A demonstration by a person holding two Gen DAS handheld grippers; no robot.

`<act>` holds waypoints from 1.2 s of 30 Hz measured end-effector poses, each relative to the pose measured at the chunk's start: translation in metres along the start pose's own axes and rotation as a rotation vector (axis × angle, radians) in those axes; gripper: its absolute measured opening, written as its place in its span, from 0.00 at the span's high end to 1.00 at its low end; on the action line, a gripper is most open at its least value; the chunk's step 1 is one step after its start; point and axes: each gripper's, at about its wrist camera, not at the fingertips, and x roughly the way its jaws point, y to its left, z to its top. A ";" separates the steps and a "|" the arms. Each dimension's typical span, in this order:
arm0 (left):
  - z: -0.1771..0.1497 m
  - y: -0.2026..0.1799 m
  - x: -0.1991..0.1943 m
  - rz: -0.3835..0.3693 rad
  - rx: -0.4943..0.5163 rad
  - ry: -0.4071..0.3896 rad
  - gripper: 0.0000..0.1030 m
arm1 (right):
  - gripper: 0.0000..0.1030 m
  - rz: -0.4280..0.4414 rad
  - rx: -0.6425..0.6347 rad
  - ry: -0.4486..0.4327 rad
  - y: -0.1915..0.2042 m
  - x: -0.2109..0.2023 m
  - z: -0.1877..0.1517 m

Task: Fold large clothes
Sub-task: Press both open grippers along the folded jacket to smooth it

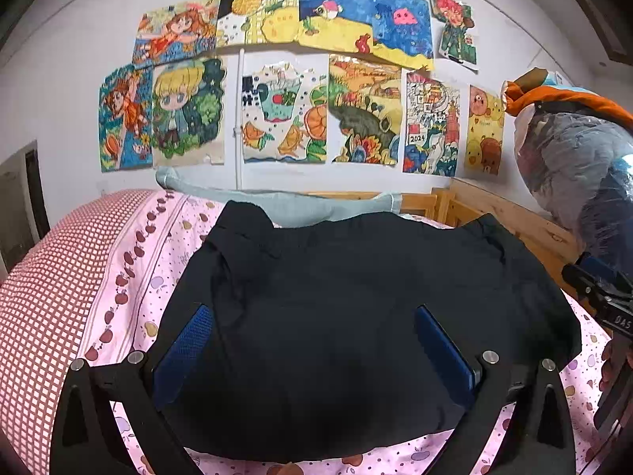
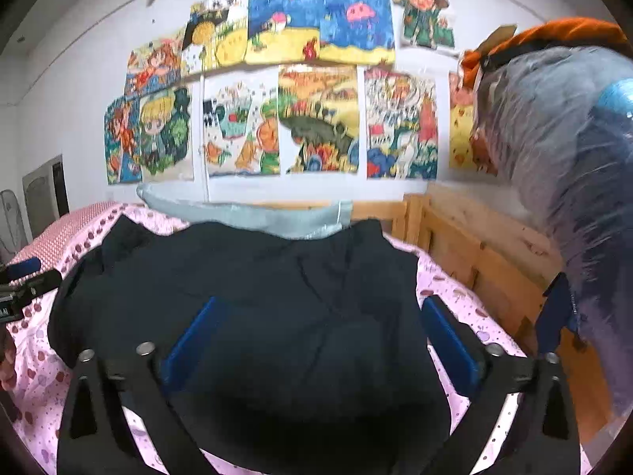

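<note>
Pink fruit-print bedding [image 1: 130,261] under a wall of children's drawings [image 1: 277,111] carries the black garment [image 1: 336,316], lying spread and partly bunched at 12 o'clock from both your tools. Your left gripper [image 1: 316,340] and right gripper [image 2: 316,336] both stand wide apart over the near hem, pressing nothing. You look between folds; next, pinch an edge each and carry it across evenly.

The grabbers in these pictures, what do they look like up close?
Each one is like a big black fork. The left gripper has two flat blue pads on black arms, joined by shiny round silver bolts. The right gripper looks the same: blue pads, black frame, silver bolts. From the side its black body shows white letters.
</note>
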 end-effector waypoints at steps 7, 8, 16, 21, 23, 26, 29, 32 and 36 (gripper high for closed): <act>-0.003 -0.007 -0.011 0.005 0.027 -0.022 0.00 | 0.02 0.032 0.023 -0.033 0.004 -0.020 -0.001; -0.004 -0.007 -0.012 -0.002 0.030 -0.019 0.00 | 0.02 0.035 0.021 -0.035 0.005 -0.021 -0.002; -0.014 -0.007 -0.019 -0.038 0.012 -0.016 0.00 | 0.02 0.029 0.064 -0.064 0.004 -0.031 -0.014; -0.019 -0.009 -0.025 -0.010 0.043 -0.034 0.00 | 0.02 0.051 0.096 -0.052 0.003 -0.033 -0.022; -0.020 -0.010 -0.026 -0.009 0.048 -0.032 0.00 | 0.02 0.055 0.101 -0.041 0.003 -0.032 -0.025; -0.023 -0.012 -0.029 -0.010 0.054 -0.026 0.00 | 0.01 0.056 0.106 -0.030 0.004 -0.031 -0.029; -0.025 -0.015 -0.031 -0.001 0.069 -0.017 0.00 | 0.01 0.067 0.125 -0.024 0.006 -0.033 -0.032; -0.027 -0.014 -0.035 0.018 0.064 -0.019 0.00 | 0.01 0.071 0.128 -0.021 0.011 -0.040 -0.037; -0.027 -0.013 -0.041 0.029 0.057 -0.015 0.00 | 0.01 0.061 0.105 -0.033 0.018 -0.052 -0.041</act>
